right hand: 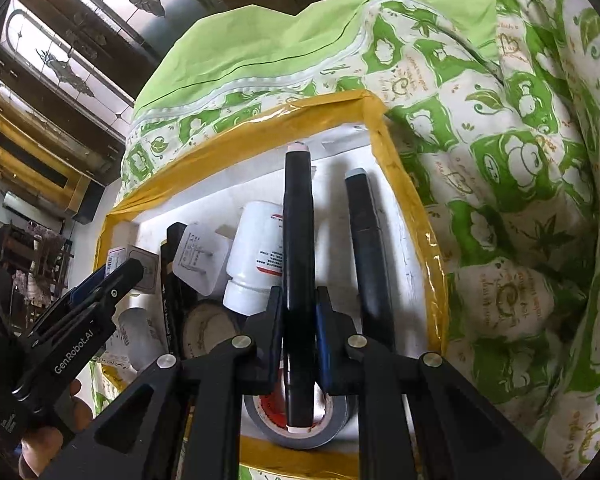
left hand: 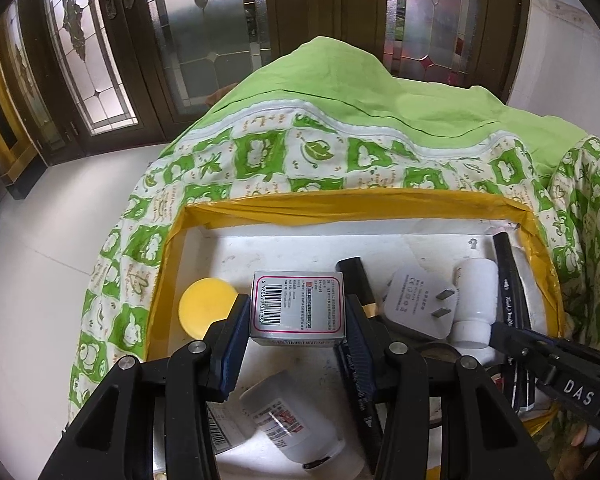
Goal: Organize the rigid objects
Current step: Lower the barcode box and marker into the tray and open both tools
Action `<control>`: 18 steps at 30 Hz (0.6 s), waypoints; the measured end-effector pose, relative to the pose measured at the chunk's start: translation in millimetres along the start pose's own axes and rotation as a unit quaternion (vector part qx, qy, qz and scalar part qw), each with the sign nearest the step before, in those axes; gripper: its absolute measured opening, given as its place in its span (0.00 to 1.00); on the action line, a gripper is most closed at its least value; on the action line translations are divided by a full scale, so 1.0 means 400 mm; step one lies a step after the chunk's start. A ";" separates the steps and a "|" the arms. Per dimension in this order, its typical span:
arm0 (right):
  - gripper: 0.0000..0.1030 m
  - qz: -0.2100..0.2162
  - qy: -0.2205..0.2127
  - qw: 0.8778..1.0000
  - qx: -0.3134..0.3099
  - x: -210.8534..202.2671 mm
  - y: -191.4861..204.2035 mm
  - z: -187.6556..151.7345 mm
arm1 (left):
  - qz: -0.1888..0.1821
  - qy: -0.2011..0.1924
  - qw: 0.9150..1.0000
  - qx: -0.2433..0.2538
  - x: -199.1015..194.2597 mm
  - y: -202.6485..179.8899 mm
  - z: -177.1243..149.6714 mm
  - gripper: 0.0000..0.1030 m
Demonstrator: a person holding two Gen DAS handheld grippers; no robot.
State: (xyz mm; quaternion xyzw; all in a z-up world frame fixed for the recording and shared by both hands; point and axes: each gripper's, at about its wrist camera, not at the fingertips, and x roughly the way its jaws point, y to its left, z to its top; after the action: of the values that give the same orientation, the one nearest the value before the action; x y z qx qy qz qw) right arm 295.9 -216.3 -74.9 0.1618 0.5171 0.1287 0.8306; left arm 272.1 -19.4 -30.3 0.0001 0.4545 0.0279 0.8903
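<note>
A white box with yellow-taped rim [left hand: 220, 210] [right hand: 432, 264] sits on a green patterned cloth. My left gripper [left hand: 296, 312] is shut on a small silver barcode box [left hand: 298, 306], held above the box floor. My right gripper [right hand: 298, 304] is shut on a black marker [right hand: 298, 240], held lengthwise over the box. In the box lie a yellow lid [left hand: 204, 306], a white plug adapter [left hand: 416, 304] [right hand: 200, 264], a white bottle [left hand: 474, 304] [right hand: 256, 260], a labelled bottle [left hand: 292, 428], another black marker [right hand: 370, 248] and a tape roll [right hand: 300, 428].
The green and white cloth [left hand: 340, 120] [right hand: 520, 160] rises behind and right of the box. A white floor [left hand: 40, 260] lies left. Dark glazed doors [left hand: 100, 40] stand behind. A round wooden disc [right hand: 208, 332] lies in the box.
</note>
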 end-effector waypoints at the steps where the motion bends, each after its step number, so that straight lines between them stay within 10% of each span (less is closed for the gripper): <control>1: 0.14 -0.001 0.000 1.000 -0.002 -0.002 -0.004 -0.002 | -0.003 0.002 1.000 0.002 0.002 0.000 0.002 0.47; 18: 0.15 -0.003 -0.005 1.000 -0.007 0.011 0.013 0.001 | -0.015 0.036 0.999 -0.005 0.030 0.029 0.027 0.48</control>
State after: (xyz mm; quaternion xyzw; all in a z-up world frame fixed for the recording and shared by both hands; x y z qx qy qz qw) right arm 298.0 -209.8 -76.1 0.1550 0.5122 0.1285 0.8349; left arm 287.4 -6.9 -33.4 -0.0126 0.4858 0.0168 0.8738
